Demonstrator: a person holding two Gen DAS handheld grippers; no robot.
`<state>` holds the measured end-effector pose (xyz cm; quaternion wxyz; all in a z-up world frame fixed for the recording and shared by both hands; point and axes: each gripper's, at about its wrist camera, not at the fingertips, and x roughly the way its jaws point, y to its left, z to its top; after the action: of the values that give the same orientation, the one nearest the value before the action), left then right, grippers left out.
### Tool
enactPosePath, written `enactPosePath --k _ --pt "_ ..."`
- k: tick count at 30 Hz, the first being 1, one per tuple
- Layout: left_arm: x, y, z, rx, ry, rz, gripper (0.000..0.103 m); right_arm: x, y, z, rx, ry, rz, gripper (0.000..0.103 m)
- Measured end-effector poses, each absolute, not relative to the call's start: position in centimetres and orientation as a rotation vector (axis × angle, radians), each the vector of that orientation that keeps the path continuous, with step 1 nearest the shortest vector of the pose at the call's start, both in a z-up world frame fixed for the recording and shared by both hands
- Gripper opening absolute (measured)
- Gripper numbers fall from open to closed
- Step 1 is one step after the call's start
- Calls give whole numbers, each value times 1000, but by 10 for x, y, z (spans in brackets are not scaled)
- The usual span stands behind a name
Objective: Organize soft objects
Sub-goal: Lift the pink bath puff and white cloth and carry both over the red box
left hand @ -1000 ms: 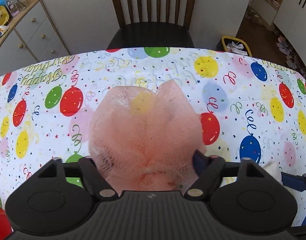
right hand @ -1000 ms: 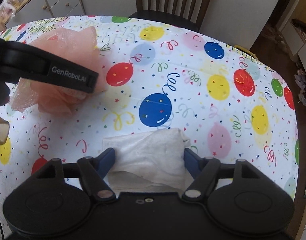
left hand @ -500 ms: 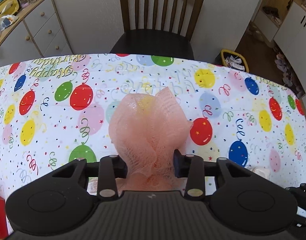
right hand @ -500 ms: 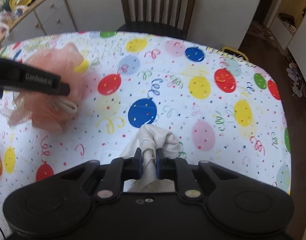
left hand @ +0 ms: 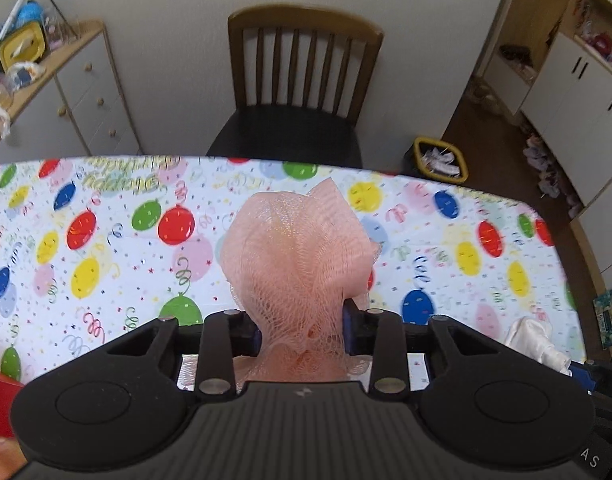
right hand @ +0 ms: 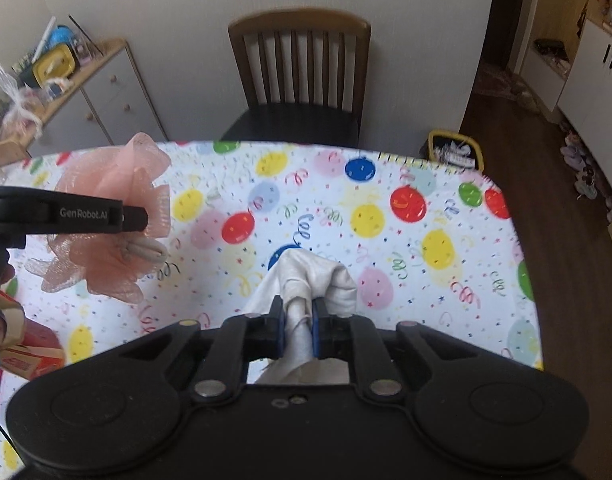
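Across the middle of both frames, the table (right hand: 445,300) with its balloon-print cloth is being shown largely bare, so ample room for moving is being left toward centre and right. Its far edge is running beneath the chair (right hand: 302,76), and its right edge is curving down the right side of the right wrist frame; anything released near either edge is being judged liable to slide off to the floor.

In the lower centre of the left wrist frame, the left gripper (left hand: 302,326) is being held clamped on the pink mesh pouf (left hand: 298,256), which is being carried above the cloth. The mesh is compressing heavily, so slippage or snagging on the fingers is being judged possible. Its cord (right hand: 146,250) is dangling beneath and could be caught.

In the lower centre of the right wrist frame, the right gripper (right hand: 298,322) is being held closed on a thin fold of the white cloth (right hand: 317,276). The remainder is hanging loose, so it is being judged liable to drag across the table. The red box (right hand: 30,352) at lower left is narrowing clearance there.
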<state>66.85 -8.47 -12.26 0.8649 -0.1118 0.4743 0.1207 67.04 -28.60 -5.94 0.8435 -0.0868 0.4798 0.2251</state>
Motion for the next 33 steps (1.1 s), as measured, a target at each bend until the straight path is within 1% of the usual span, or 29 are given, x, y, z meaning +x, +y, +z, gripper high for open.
enactPosePath --k 10,16,26,33 --pt "620 -104 -60 -215 883 168 34 623 -305 0 -138 896 480 11" --pt "585 -112 -33 -193 826 128 34 589 -314 26 -132 838 499 11" --pt "515 -121 4 -168 762 67 34 528 -322 57 -138 760 555 11" --pt "465 -112 21 -169 731 48 34 487 -316 69 -146 722 568 11"
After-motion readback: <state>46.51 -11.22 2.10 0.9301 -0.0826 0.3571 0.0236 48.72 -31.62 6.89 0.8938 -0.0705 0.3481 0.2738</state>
